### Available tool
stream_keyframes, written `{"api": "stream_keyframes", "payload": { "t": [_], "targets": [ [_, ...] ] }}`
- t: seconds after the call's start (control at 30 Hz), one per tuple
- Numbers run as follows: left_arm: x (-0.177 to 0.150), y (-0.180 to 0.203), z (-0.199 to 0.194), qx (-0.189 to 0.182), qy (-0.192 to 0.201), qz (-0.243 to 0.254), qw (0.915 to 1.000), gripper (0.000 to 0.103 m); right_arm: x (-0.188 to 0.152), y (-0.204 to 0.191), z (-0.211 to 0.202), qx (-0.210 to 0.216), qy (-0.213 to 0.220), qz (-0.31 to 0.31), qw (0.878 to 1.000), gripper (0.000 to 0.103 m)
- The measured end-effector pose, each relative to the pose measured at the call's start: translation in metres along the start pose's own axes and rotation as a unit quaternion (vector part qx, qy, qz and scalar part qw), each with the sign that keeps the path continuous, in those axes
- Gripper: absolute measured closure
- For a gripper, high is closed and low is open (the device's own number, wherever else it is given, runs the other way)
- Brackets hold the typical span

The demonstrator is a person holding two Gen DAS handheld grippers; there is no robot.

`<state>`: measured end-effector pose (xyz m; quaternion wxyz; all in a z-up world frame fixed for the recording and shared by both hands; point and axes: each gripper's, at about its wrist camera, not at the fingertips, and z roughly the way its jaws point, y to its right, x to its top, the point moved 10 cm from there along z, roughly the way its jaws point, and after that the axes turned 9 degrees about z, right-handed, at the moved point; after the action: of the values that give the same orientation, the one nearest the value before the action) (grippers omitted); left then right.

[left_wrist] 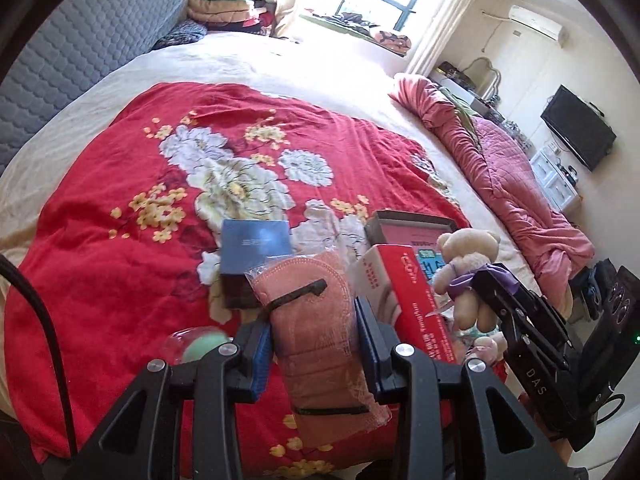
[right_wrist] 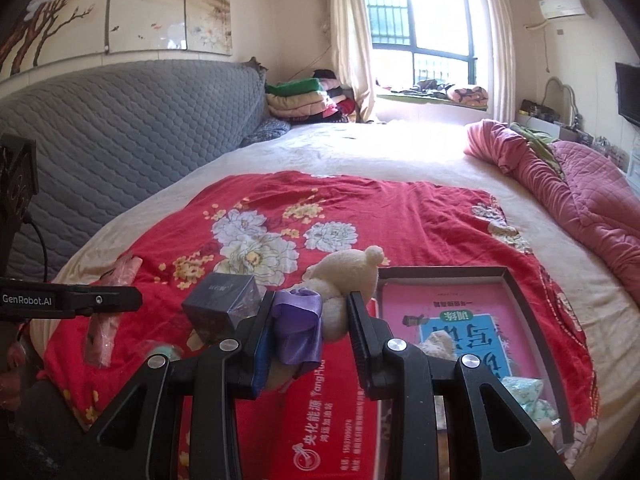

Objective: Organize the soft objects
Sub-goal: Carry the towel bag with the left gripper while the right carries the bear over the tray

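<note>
Teddy bear | right claw clamped | left claw grips bagged mask

bagged pink pad, cream teddy, both held aloft

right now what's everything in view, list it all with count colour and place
plastic-wrapped salmon knitted pad: 1, salmon, between left gripper fingers
cream teddy bear with purple ribbon: 1, cream, between right gripper fingers
dark blue square box: 1, blue, on blanket
red carton: 1, red and white, beside the pad
open dark tray with pink book: 1, right of the bear
green ball: 1, near edge of blanket
red floral blanket: 1, spread on bed
pink quilt: 1, bunched at bed's right
left gripper: shut on the pad
right gripper: shut on the bear
</note>
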<state>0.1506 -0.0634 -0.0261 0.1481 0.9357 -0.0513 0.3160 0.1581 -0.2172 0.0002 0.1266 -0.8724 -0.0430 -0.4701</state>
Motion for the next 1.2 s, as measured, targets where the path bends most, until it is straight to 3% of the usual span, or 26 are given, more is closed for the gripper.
{"api": "stream_keyframes", "payload": {
  "t": [0.27,0.53,0.77,1.2],
  "targets": [
    [0.022,0.090,0.019,-0.031,-0.004,0.073,0.9968,0.065,0.008,0.074,-0.034,-0.039,0.028,0.055,0.997,0.068],
    [0.018,0.167,0.058,-0.064,-0.033,0.136,0.9880,0.065,-0.003,0.136,-0.051,-0.069,0.033,0.103,0.992,0.068],
    [0.011,0.196,0.088,-0.060,-0.055,0.165,0.9829,0.065,-0.013,0.156,-0.055,-0.073,0.029,0.117,0.990,0.068],
    [0.001,0.210,0.129,-0.041,-0.086,0.193,0.9765,0.065,-0.037,0.169,-0.037,-0.066,-0.008,0.130,0.989,0.068]
  ]
}}
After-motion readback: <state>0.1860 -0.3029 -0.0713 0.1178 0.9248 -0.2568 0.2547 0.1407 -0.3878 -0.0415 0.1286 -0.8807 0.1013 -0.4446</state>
